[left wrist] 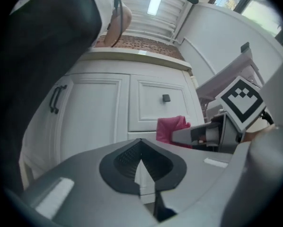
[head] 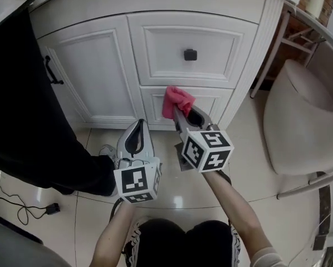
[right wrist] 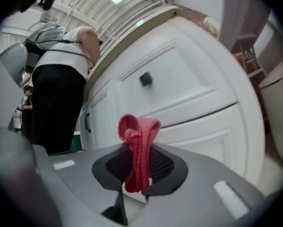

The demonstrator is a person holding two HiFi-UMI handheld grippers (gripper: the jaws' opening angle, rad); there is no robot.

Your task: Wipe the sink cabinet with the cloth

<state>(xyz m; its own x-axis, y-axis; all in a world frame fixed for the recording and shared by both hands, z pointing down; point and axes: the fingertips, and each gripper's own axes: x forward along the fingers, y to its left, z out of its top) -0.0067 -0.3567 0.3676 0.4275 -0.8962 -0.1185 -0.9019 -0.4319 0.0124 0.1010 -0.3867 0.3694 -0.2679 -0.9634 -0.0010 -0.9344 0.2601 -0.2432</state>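
Before lower drawer (head: 214, 101): cloth (head: 177, 100), maybe touching; left gripper (head: 140, 122) left of right gripper (head: 182, 115).

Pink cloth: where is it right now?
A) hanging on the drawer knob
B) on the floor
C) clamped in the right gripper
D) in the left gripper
C: the right gripper view shows the pink cloth pinched in the jaws of the right gripper; the left gripper is shut on nothing.

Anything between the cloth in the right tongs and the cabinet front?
Nothing visible. The right tongs clamp the pink cloth right at the lower drawer front; whether it touches can't be told. The left tongs, shut and empty, sit lower and to the left, out of the path.
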